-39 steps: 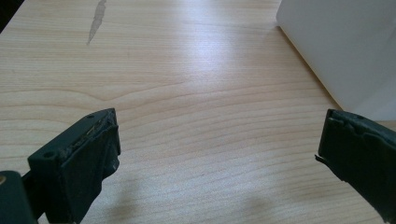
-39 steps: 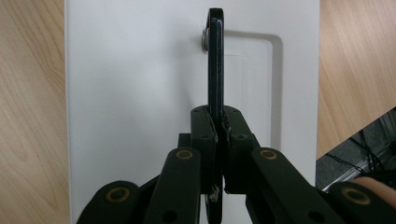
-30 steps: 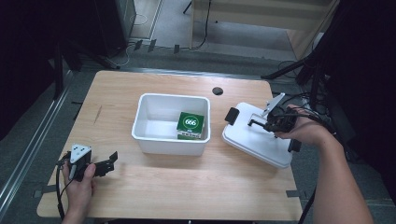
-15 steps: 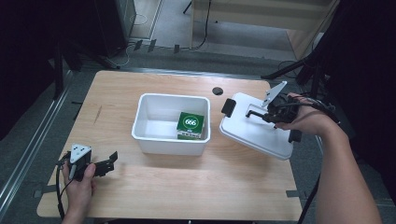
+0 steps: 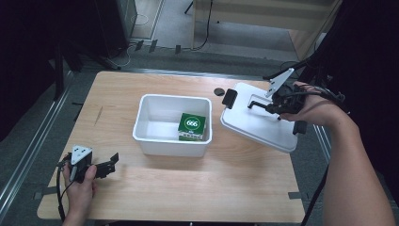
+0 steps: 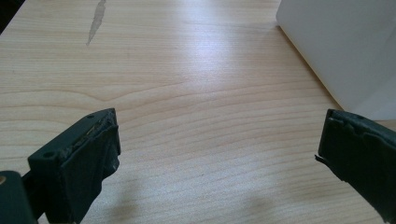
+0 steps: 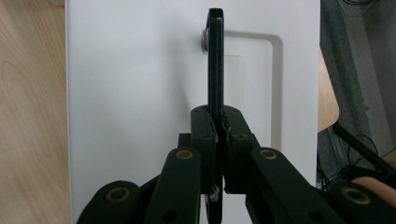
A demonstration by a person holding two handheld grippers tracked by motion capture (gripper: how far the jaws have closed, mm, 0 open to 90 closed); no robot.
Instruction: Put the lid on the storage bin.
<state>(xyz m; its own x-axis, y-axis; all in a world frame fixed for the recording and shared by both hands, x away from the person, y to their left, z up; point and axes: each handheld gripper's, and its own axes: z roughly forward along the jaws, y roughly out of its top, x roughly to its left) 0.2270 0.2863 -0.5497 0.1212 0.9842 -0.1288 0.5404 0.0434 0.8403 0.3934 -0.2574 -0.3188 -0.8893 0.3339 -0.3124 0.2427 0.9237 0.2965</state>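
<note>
A white bin [image 5: 169, 146] stands mid-table with a green "666" box [image 5: 192, 126] inside at its right end. To its right a white lid [image 5: 256, 125] hangs tilted above the table, a black latch [image 5: 229, 98] on its near-bin end. My right gripper [image 5: 269, 105] is shut on the lid's thin black handle [image 7: 215, 60]; in the right gripper view the jaws [image 7: 217, 126] pinch it edge-on over the lid [image 7: 135, 93]. My left gripper [image 5: 110, 162] rests open at the table's front left, with bare wood between its fingers [image 6: 79, 163] and the bin's wall [image 6: 345, 51] ahead on the right.
A small dark round hole [image 5: 219, 92] sits in the tabletop behind the bin. A grey scuff mark [image 5: 100, 114] lies left of the bin. Cables [image 5: 329, 96] trail past the table's right edge. A metal rail [image 5: 33, 141] runs along the floor on the left.
My right gripper has lifted the lid off the table by its handle and carried it slightly back. The left gripper has stayed put.
</note>
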